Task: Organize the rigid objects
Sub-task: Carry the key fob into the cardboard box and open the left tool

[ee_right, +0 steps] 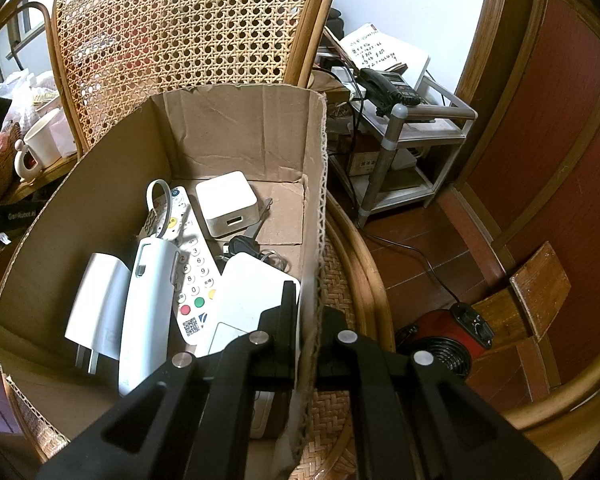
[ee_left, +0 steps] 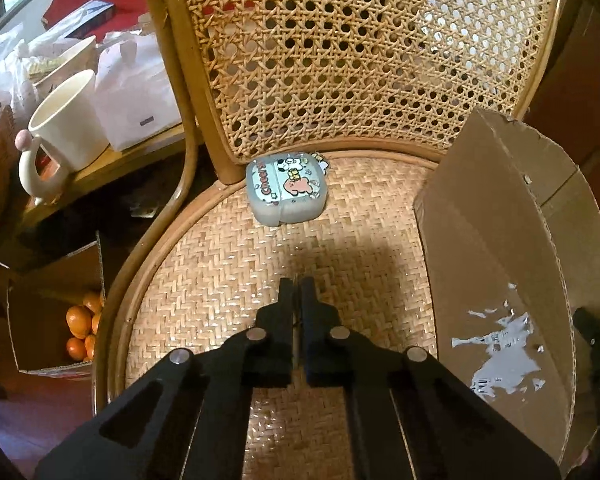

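Observation:
A small pale case covered in cartoon stickers lies at the back of the woven chair seat. My left gripper hovers over the seat in front of it, shut. Only a thin tan sliver shows in the slit, and I cannot tell if it is a held thing. The cardboard box stands on the seat's right side. My right gripper is shut on the box's right wall, one finger inside and one outside. Inside lie a remote, a white cube adapter, a plug charger and a flat white device.
The rattan chair back rises behind the seat. To the left, a side table holds a cream mug and bags, with a box of oranges below. On the right stand a metal shelf with a telephone and a red heater.

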`<state>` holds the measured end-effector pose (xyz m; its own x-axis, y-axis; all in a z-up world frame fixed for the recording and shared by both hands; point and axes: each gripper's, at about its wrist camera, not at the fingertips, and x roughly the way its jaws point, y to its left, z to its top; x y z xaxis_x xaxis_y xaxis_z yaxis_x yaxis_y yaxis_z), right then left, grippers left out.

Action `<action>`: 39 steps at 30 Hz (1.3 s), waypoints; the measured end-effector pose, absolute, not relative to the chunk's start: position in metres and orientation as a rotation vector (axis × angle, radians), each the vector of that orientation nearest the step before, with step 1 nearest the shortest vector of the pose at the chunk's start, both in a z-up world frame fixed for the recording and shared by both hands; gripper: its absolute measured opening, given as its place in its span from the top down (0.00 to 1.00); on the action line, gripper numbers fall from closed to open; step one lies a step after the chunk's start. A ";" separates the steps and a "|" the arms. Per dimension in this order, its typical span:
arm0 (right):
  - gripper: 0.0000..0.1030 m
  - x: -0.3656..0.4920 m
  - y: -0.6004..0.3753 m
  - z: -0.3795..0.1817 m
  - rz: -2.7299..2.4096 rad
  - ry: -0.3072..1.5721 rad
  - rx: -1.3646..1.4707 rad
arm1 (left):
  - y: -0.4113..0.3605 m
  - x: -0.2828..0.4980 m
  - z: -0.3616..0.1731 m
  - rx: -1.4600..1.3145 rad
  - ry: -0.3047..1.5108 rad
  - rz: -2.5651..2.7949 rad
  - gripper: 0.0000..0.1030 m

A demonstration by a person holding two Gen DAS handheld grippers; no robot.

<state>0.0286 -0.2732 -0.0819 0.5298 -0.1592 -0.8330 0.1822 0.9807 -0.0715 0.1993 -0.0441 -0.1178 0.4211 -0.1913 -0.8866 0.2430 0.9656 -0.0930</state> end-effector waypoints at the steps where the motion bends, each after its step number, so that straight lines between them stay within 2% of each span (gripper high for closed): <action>1: 0.93 0.028 -0.273 -0.082 -0.204 0.992 0.025 | -0.044 0.199 -0.117 0.047 1.103 -0.269 0.97; 13: 0.93 0.029 -0.273 -0.082 -0.203 0.992 0.025 | -0.043 0.193 -0.105 0.047 1.037 -0.272 0.97; 22: 0.93 0.029 -0.273 -0.082 -0.205 0.993 0.025 | -0.041 0.170 -0.055 -0.066 0.899 -0.332 0.97; 32: 0.92 0.029 -0.273 -0.082 -0.205 0.993 0.025 | -0.078 0.128 0.014 -0.057 0.681 -0.411 0.97; 39: 0.92 0.029 -0.273 -0.082 -0.205 0.994 0.025 | -0.122 0.103 0.022 0.014 0.663 -0.504 0.95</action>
<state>0.0294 -0.2730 -0.0820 0.5280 -0.1602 -0.8340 0.1828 0.9805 -0.0726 0.1029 -0.1217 0.0224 0.6730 -0.4433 -0.5920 0.4522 0.8801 -0.1450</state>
